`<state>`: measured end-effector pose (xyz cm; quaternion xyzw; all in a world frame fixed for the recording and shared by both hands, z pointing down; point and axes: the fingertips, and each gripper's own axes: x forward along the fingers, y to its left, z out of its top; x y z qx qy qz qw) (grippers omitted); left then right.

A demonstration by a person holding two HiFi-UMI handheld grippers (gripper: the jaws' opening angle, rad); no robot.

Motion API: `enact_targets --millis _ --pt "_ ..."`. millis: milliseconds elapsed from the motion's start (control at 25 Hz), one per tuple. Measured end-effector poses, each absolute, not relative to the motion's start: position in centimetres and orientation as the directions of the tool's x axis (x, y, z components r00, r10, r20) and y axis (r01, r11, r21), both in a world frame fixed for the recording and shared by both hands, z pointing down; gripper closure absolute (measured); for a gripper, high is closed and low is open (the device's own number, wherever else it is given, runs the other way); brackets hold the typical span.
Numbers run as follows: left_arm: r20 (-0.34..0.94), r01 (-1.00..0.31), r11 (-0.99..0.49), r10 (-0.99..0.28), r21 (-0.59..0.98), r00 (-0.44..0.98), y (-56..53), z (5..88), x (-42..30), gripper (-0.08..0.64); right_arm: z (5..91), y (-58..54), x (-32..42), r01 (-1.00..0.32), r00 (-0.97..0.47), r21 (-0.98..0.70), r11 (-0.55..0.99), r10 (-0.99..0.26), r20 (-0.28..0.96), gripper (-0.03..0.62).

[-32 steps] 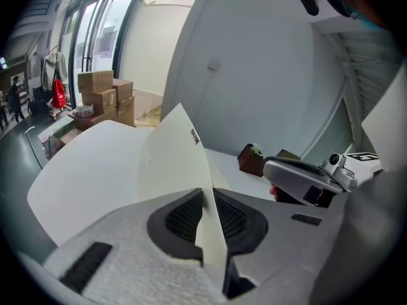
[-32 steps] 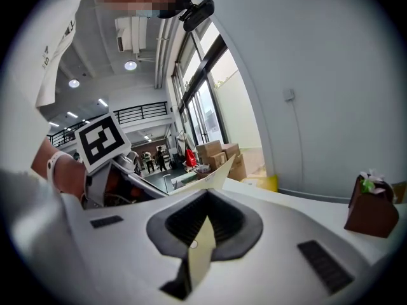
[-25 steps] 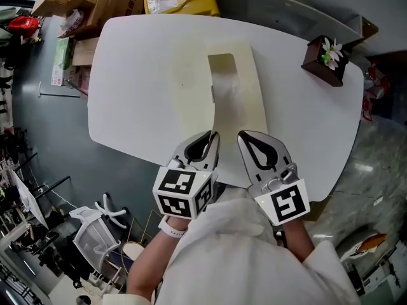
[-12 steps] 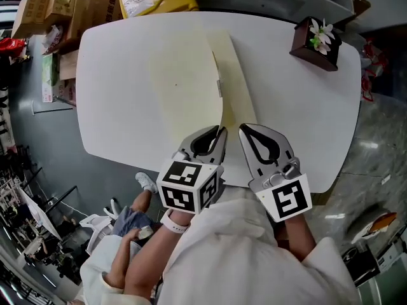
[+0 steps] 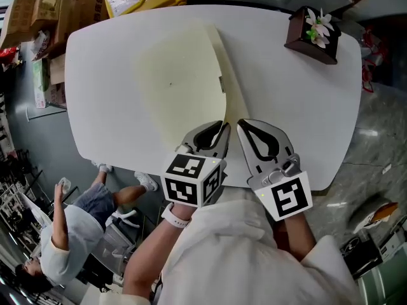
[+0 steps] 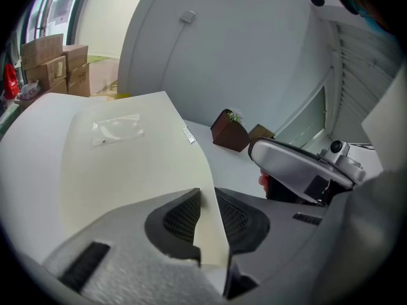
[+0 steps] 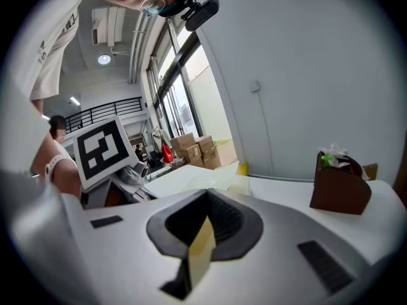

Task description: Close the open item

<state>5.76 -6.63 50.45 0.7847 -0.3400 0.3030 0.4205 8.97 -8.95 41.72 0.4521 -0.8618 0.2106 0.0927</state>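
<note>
Both grippers pinch the near edge of the cream card folder with a clear pocket (image 5: 178, 88), which spreads away from the fingers across the white desk (image 5: 292, 100). The left gripper (image 6: 208, 196) has its fingers just easing apart, with the tilted cover between them and touching both. The right gripper (image 7: 205, 215) is clamped on a cream leaf. Best to keep that leaf pinned, lay the cover flat beyond the fingertips, and only then let go. In the head view the gripper bodies hide both pinch points. I cannot tell whether the cover already lies flush.
</note>
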Motion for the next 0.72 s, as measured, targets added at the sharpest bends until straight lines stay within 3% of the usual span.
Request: enact_targets --millis 720 --pt "0.849 -0.831 -0.351 -0.154 0.432 0.506 -7.0 55.4 8.0 0.488 44.5 -10.9 11.5 -0.813 -0.578 -0.330 0.479 -0.727 0.371 0.578"
